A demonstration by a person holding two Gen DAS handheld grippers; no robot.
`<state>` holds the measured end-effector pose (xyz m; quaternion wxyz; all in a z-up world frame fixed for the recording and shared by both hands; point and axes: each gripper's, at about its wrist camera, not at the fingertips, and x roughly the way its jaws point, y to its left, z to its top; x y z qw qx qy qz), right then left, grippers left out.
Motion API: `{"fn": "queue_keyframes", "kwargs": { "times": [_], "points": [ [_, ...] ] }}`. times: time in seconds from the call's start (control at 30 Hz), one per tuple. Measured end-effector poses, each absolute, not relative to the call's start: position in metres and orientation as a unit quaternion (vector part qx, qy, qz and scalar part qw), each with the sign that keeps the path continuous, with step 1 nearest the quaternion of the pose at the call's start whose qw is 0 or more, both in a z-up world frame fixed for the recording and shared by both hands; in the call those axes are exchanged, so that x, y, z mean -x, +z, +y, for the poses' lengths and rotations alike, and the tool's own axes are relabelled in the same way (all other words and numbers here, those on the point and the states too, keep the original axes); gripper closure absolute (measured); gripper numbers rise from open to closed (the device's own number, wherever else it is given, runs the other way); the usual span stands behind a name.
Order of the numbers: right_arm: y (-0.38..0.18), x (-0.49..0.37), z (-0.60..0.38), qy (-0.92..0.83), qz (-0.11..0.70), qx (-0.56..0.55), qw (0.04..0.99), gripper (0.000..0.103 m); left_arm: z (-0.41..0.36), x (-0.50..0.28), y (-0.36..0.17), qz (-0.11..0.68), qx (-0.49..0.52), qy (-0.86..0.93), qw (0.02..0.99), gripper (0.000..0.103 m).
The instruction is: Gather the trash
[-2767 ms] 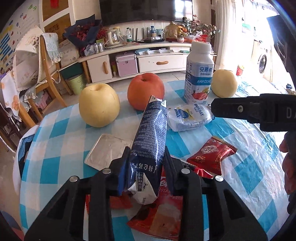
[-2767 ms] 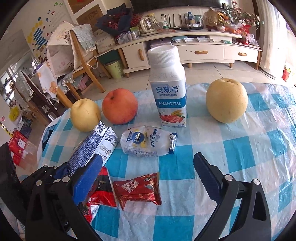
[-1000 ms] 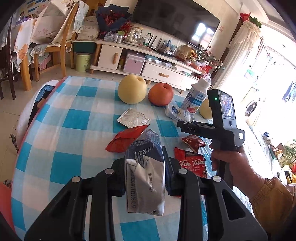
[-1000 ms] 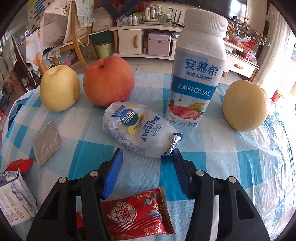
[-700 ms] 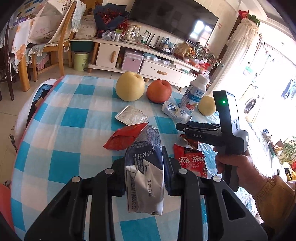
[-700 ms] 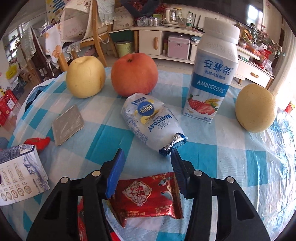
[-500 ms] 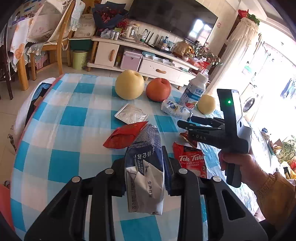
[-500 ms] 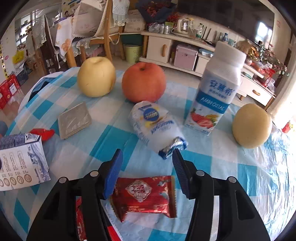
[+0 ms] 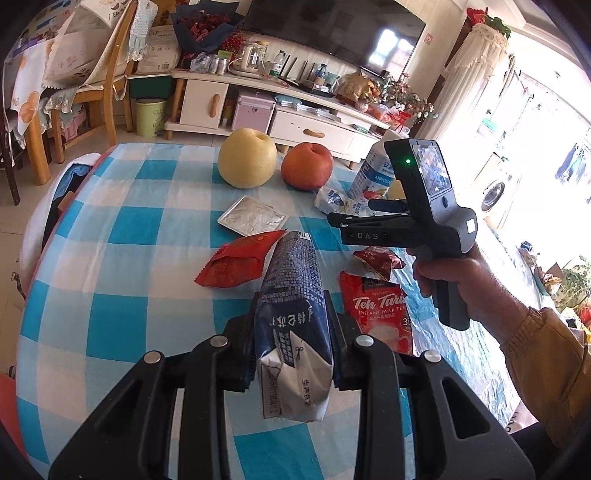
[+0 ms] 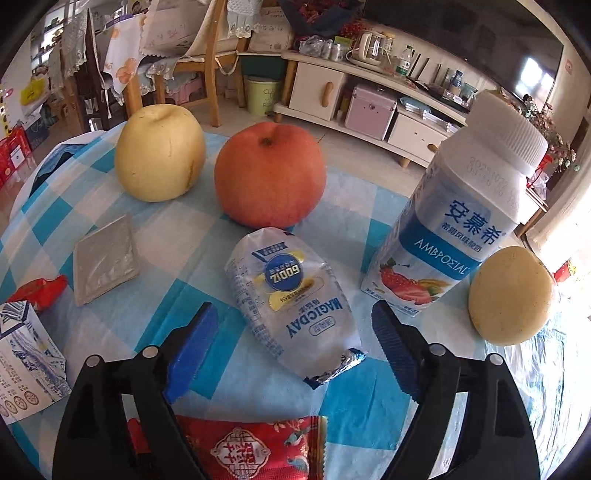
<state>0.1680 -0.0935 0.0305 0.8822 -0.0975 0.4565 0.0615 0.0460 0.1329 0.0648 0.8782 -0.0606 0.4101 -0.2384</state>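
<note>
Pear (image 10: 159, 152) left of apple (image 10: 270, 174), wrapper (image 10: 291, 299) before apple

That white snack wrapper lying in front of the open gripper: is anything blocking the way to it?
Nothing visible does. The white wrapper lies flat on the checked tablecloth, between the right gripper's opening jaws, pads not touching it. The yogurt bottle and red apple stand beyond it.

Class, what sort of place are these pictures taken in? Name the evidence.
Most likely a home living and dining room: a television above a low cabinet, a wooden chair, and a checked tablecloth bearing fruit and wrappers.
</note>
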Motion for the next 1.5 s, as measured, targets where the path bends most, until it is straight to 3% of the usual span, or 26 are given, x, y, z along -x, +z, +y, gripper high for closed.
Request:
{"fn": "queue_keyframes", "kwargs": {
  "times": [0.17, 0.3, 0.4, 0.8, 1.0, 1.17, 1.5],
  "points": [
    [0.027, -0.174, -0.107, 0.079, 0.473, 0.064, 0.875, 0.018, 0.132, -0.048, 0.061, 0.416, 0.064, -0.241, 0.874, 0.072],
    [0.031, -0.170, -0.106, 0.100, 0.471, 0.049, 0.875, 0.038, 0.129, -0.050, 0.054, 0.429, 0.057, -0.248, 0.867, 0.071],
    [0.033, -0.166, -0.102, 0.099, 0.469, 0.056, 0.876, 0.043, 0.123, -0.050, 0.047, 0.444, 0.050, -0.265, 0.855, 0.071],
    [0.034, -0.122, -0.071, 0.152, 0.478, 0.078, 0.861, 0.044, 0.107, -0.052, 0.026, 0.474, 0.041, -0.267, 0.838, 0.064],
    [0.036, -0.088, -0.054, 0.169, 0.489, 0.099, 0.850, 0.045, 0.103, -0.048, 0.022, 0.471, 0.035, -0.270, 0.839, 0.068],
    [0.037, -0.059, -0.049, 0.173, 0.497, 0.098, 0.845, 0.052, 0.110, -0.038, 0.023, 0.471, 0.048, -0.266, 0.840, 0.068],
    [0.043, 0.002, -0.030, 0.205, 0.514, 0.082, 0.829, 0.054, 0.145, 0.026, 0.032, 0.463, 0.098, -0.247, 0.846, 0.068]
  ]
}}
